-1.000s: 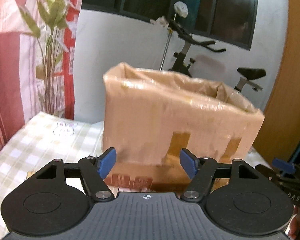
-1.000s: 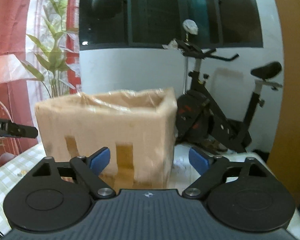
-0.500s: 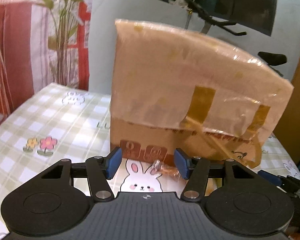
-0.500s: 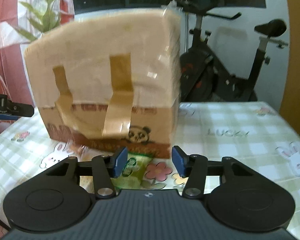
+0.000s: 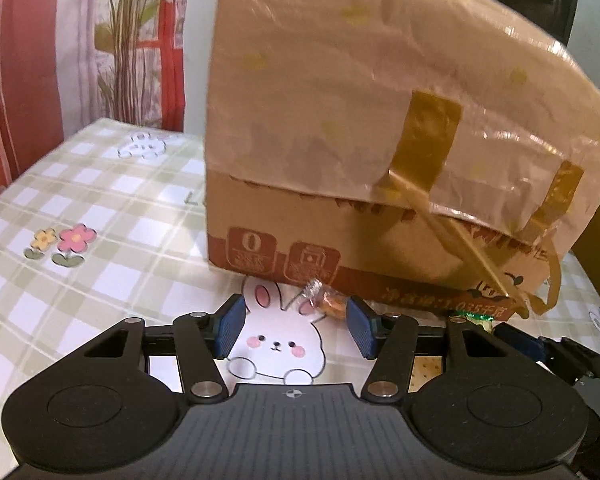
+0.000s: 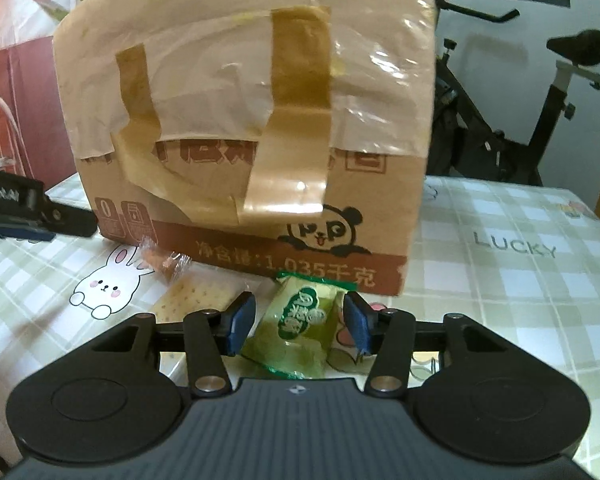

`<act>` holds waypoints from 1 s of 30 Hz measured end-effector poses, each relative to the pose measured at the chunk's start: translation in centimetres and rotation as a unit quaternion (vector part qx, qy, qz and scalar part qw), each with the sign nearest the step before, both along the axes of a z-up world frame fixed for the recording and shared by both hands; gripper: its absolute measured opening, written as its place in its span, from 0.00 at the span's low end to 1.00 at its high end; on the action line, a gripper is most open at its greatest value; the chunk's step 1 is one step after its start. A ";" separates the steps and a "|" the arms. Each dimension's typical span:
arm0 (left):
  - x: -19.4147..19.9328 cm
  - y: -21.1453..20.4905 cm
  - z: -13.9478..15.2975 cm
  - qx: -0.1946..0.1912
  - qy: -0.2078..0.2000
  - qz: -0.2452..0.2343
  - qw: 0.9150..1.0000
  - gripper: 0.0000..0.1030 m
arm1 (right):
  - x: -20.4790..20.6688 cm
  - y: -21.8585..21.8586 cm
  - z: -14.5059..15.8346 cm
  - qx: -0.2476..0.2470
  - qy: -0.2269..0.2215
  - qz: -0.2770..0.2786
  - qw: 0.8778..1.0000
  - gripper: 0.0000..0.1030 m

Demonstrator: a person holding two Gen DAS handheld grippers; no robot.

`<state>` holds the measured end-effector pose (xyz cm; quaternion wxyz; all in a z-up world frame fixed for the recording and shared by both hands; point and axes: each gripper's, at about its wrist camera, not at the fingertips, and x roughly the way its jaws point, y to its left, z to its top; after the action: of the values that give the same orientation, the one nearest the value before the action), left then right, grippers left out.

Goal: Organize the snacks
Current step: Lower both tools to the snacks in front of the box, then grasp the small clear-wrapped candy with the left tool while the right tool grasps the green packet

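From the left wrist, the left tongs (image 5: pixel 296 330) hung low over the checked surface (image 5: pixel 112 240), jaws apart and clamping nothing. A small orange twist-wrapped candy (image 5: pixel 327 300) lay just ahead of the right-hand blue pad, close against the foot of the taped cardboard box (image 5: pixel 360 140). It sat off-centre in the gap, nearly at that pad's tip. If the jaws closed from there, I judged one pad would likely reach the candy first and nudge it sideways or under the box edge instead of pinching it. The crinkly wrapper ends could also be all that gets caught, and then the sweet might slip free on lifting.

From the right wrist, the right tongs (image 6: pixel 298 322) straddled a green snack packet (image 6: pixel 300 322) lying on the surface in front of the box (image 6: pixel 240 120). The pads stood just beside the packet's edges with slim gaps showing, so I read them as released, not yet gripping. A pale cracker packet (image 6: pixel 196 298) lay touching or just beside the left pad, and the candy (image 6: pixel 162 264) sat beyond it. The risk here was the left pad dragging the cracker along or pinching both packets at once. The glossy film could also buckle and slide out of a shallow grip.
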<state>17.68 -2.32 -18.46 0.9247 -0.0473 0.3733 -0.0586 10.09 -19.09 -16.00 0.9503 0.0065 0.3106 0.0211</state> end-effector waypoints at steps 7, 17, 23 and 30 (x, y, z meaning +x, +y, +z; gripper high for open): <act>1.4 -1.1 -1.0 -0.017 0.026 0.024 0.999 0.57 | 0.6 -0.1 -0.4 0.004 0.013 0.001 1.000 0.45; 2.4 -3.6 -1.9 -0.013 0.035 0.049 0.998 0.57 | 0.5 0.1 -0.5 -0.003 0.012 0.003 1.000 0.45; 2.9 -4.7 -2.1 -0.012 0.038 0.071 0.997 0.57 | 0.6 0.1 -0.6 -0.002 0.012 0.011 1.000 0.45; 2.4 -4.2 -2.2 0.002 0.047 0.075 0.996 0.57 | 0.5 -0.3 -0.5 0.007 0.014 0.015 1.000 0.45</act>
<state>20.10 -6.53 -20.67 0.9079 -0.0762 0.4120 0.0136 10.62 -19.38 -16.53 0.9452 0.0082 0.3242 0.0376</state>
